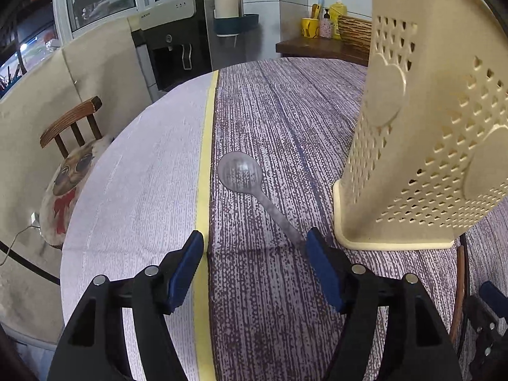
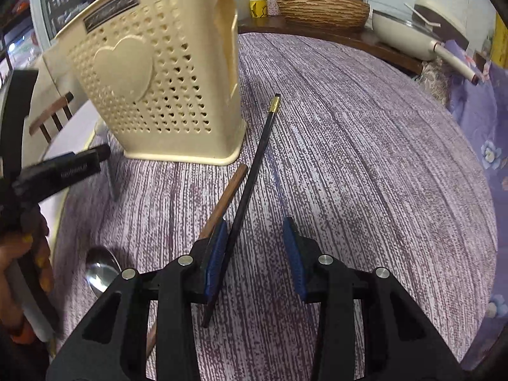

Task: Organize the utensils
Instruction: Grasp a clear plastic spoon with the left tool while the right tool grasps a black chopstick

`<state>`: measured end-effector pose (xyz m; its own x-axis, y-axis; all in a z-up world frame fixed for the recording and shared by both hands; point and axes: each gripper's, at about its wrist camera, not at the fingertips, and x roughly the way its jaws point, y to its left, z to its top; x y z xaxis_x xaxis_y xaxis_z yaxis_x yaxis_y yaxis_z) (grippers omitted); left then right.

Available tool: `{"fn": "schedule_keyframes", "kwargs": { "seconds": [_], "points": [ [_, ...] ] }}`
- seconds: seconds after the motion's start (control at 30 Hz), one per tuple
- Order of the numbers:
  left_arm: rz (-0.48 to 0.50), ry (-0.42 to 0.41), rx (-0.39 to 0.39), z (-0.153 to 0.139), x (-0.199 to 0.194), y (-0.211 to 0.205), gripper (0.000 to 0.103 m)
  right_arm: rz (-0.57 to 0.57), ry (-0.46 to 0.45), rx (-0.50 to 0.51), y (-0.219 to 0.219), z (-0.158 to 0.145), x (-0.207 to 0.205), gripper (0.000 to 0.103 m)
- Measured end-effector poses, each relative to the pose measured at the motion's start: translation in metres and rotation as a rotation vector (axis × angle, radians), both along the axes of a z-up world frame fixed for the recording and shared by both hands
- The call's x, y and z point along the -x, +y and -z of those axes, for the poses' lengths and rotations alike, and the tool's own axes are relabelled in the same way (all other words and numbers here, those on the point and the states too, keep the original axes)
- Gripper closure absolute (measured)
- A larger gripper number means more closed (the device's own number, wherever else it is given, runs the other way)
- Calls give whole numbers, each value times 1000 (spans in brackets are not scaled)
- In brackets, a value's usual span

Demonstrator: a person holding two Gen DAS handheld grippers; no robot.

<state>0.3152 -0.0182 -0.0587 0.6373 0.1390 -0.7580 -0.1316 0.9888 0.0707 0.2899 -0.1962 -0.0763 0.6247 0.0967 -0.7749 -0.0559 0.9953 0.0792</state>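
Left and right wrist views, near to far. Nearest the right camera, the right gripper [image 2: 255, 254] stands partly open over the surface [image 2: 365, 158]. A black chopstick [image 2: 250, 184] with a gold band near its far tip runs between the fingers, lying against the inner face of the left-hand pad [image 2: 217, 254]; the other pad is clear of it, so nothing is clamped. A brown chopstick [image 2: 227, 195] lies just outside that same finger, nearly parallel. Both sticks are judged light, stiff and thin, apt to roll or pivot if pinched near an end; a hold near mid-length should carry best. A steel spoon [image 2: 101, 270] rests at lower left, bowl up.

In the left view, the left gripper [image 1: 254, 255] is wide open and empty. A translucent grey spoon [image 1: 244, 177] lies ahead of it, its handle end reaching back to touch or nearly touch the right-hand finger [image 1: 320, 263]; which, cannot be told. It looks light and smooth, probably plastic; the handle offers the likelier hold.

Beyond, the cream perforated utensil holder [image 1: 422, 127] stands upright on the surface, beside the spoon and close to both chopsticks. None of these four utensils is in it yet.
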Motion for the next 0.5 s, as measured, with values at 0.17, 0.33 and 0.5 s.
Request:
{"fn": "schedule_keyframes", "kwargs": {
  "seconds": [0.17,0.33,0.5],
  "points": [
    [30,3,2,1,-3,-2,48,8,-1,34,1,0,1,92],
    [67,25,19,-2,2,-3,73,5,7,20,-13,1,3,96],
    [104,49,7,-3,14,-3,95,-10,17,8,-19,1,11,96]
  ]
}}
